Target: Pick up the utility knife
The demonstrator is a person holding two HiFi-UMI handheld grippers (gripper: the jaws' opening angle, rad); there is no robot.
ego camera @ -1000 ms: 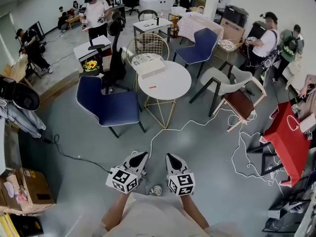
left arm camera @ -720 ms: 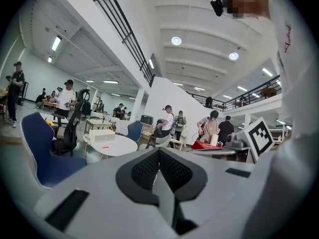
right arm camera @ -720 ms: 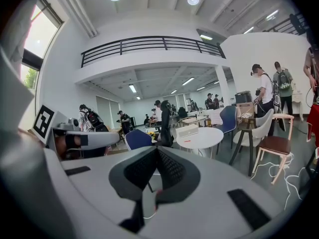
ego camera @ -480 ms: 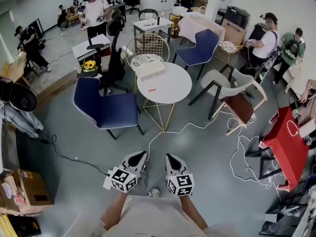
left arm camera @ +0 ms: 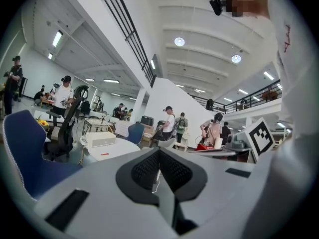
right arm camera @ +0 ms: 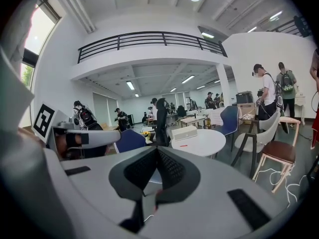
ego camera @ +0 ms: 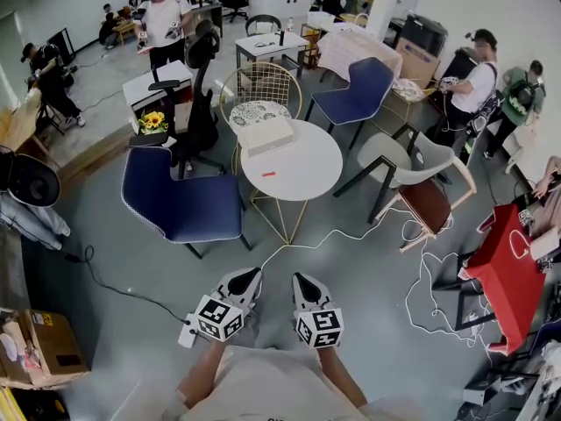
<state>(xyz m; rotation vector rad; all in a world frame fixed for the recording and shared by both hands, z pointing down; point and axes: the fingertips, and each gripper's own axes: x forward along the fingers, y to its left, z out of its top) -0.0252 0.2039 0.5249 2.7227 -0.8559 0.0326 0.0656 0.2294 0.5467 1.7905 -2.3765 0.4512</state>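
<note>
The utility knife (ego camera: 268,174) is a small red-orange object lying on the round white table (ego camera: 302,167), ahead of me and out of reach. It also shows as a small red streak in the left gripper view (left arm camera: 104,154) and the right gripper view (right arm camera: 183,145). My left gripper (ego camera: 254,275) and right gripper (ego camera: 300,279) are held side by side over the grey floor, both pointing towards the table. Each has its jaws pressed together with nothing between them, as seen at the left gripper (left arm camera: 159,151) and the right gripper (right arm camera: 157,150).
A white box (ego camera: 266,135) sits on the table's far side. A blue chair (ego camera: 180,204) stands to its left, a wire chair (ego camera: 259,84) behind, a grey and brown chair (ego camera: 419,182) to the right. White cable (ego camera: 351,233) trails across the floor. Several people stand around the room.
The table and chairs have come closer and lower in the head view as I move forward. Both grippers keep their place before me and stay shut.
</note>
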